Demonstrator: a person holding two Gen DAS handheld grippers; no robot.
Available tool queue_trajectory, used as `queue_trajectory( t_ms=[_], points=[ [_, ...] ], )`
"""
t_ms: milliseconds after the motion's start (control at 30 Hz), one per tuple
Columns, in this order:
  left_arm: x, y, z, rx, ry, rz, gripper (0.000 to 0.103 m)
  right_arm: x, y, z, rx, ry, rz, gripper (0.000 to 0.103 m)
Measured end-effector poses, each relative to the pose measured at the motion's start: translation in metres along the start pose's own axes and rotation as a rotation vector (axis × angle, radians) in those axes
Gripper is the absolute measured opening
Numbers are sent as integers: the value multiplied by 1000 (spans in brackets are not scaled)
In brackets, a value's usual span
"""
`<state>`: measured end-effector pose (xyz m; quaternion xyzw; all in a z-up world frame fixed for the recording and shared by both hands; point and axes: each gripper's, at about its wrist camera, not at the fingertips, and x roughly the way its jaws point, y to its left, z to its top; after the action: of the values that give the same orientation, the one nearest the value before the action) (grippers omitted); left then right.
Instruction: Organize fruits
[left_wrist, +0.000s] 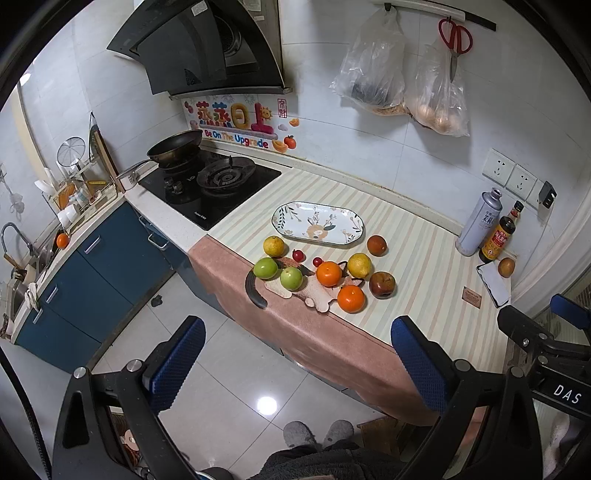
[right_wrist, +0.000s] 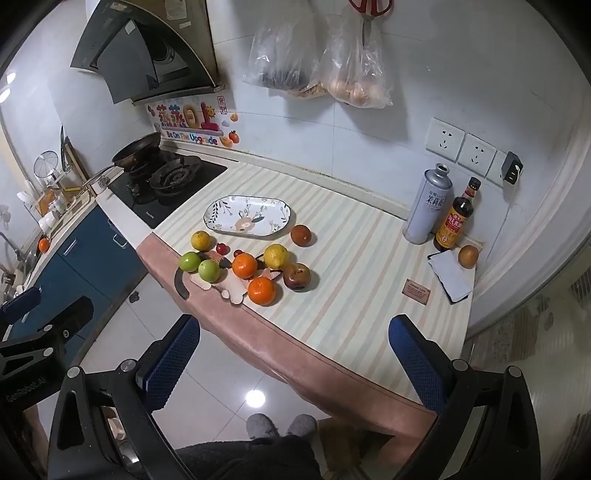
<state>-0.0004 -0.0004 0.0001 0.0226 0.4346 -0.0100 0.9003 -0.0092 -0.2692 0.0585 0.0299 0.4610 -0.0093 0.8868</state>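
From my station, the left gripper (left_wrist: 297, 363) hangs released, its blue-padded fingers (left_wrist: 179, 363) spread wide with nothing between them, over the glossy tiled floor (left_wrist: 221, 391) and the near edge of the desk. The right gripper (right_wrist: 293, 363) is likewise released and empty, held back from the near desk edge. Below both I note a person's grey slippers (left_wrist: 317, 434) on the floor. The desk (right_wrist: 354, 295) carries a pale striped cloth with a pink border that hangs over its front. The fruit lies loose near that front edge: two round orange tangerines (left_wrist: 351, 298), two green apples (left_wrist: 291, 277), one of them just beside a fox-shaped mat (left_wrist: 314, 293), a dark red wrinkled apple (left_wrist: 382, 284), two yellow lemons (left_wrist: 359, 265), and two small red cherry-like fruits (left_wrist: 298, 254). A dark orange-red fruit (left_wrist: 376, 245) sits apart, just beside the oval white ceramic platter with a floral print (left_wrist: 317, 222), which stands behind the cluster and holds no fruit. Further right I record a grey metal canister (right_wrist: 428, 205), a dark sauce bottle (right_wrist: 456, 221) touching or nearly touching it, and one brown round fruit (right_wrist: 468, 256) beside a small notebook (right_wrist: 452, 275). At the far left stand a black gas hob (left_wrist: 210, 184) with a dark frying pan (left_wrist: 175, 147).
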Motion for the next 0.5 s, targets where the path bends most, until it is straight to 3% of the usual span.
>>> queue_trajectory(
  t_ms=[500],
  points=[
    [3, -7, 7, 3, 10, -6, 103, 0, 0, 3, 5, 5, 4, 103]
  ],
)
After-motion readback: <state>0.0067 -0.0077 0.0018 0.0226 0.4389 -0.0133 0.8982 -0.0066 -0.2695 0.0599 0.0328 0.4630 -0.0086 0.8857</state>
